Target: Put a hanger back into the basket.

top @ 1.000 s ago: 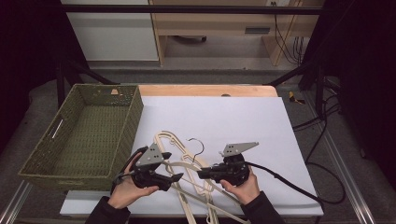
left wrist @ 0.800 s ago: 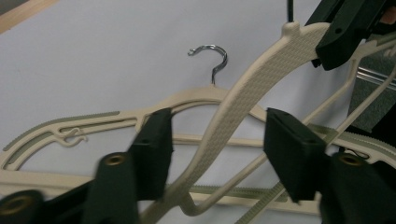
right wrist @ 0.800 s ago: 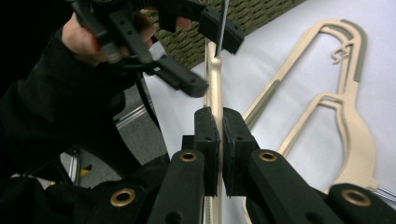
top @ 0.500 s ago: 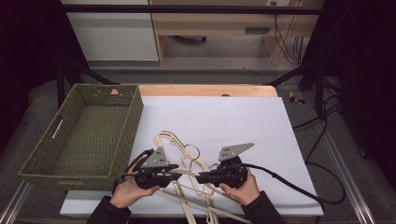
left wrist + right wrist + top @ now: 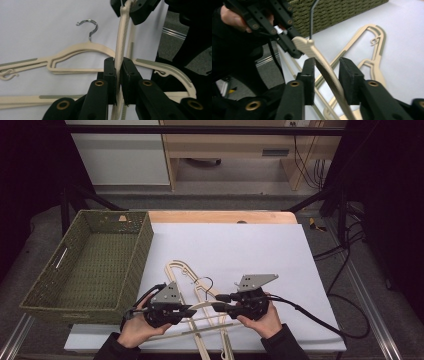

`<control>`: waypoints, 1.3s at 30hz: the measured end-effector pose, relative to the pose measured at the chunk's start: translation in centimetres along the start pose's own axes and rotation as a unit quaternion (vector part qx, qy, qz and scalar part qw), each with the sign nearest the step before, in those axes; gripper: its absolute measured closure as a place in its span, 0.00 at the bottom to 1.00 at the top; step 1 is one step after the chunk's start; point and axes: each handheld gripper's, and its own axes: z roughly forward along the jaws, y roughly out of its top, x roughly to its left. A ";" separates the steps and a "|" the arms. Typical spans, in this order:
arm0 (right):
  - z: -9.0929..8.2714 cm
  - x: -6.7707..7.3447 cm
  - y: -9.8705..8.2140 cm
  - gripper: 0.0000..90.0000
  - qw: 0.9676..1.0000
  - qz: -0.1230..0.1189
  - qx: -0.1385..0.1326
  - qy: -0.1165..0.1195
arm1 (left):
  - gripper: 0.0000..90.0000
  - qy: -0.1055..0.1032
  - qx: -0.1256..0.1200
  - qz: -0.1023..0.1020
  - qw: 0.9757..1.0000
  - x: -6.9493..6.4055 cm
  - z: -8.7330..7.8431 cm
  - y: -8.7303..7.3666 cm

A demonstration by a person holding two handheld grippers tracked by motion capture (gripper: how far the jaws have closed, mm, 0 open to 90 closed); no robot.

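A cream plastic hanger (image 5: 205, 306) with a metal hook is held up between my two grippers, just above the white table (image 5: 240, 250). My left gripper (image 5: 192, 311) has just been closing and is shut on the hanger's arm (image 5: 119, 62), pads pressed on both sides. My right gripper (image 5: 218, 302) faces it; its jaws have just been opening. They stand open around the same hanger (image 5: 329, 75), with a gap at the right pad. Other cream hangers (image 5: 82, 50) lie flat under both grippers.
A green woven basket (image 5: 142, 250) stands at the table's left, close to my left hand. The lying hangers (image 5: 182, 270) reach from the table's middle to its near edge. A black cable (image 5: 320, 322) trails right from the right gripper.
My left gripper has edged a little to the right and closed on the hanger's arm. The right hand has stayed where it was, and its jaws have loosened from the hanger.
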 end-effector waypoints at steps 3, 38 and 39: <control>-0.3 0.1 0.0 0.66 1.000 -0.019 -0.010 -0.019 | 0.96 0.012 -0.004 0.002 1.000 -0.4 -0.2 0.1; -7.1 -3.4 -2.5 0.08 0.978 0.036 -0.093 -0.182 | 0.96 0.205 -0.151 -0.053 0.966 2.9 -14.7 1.9; -7.2 -3.4 -2.5 0.08 0.978 0.034 -0.092 -0.183 | 0.96 0.208 -0.151 -0.052 0.965 3.3 -15.2 2.0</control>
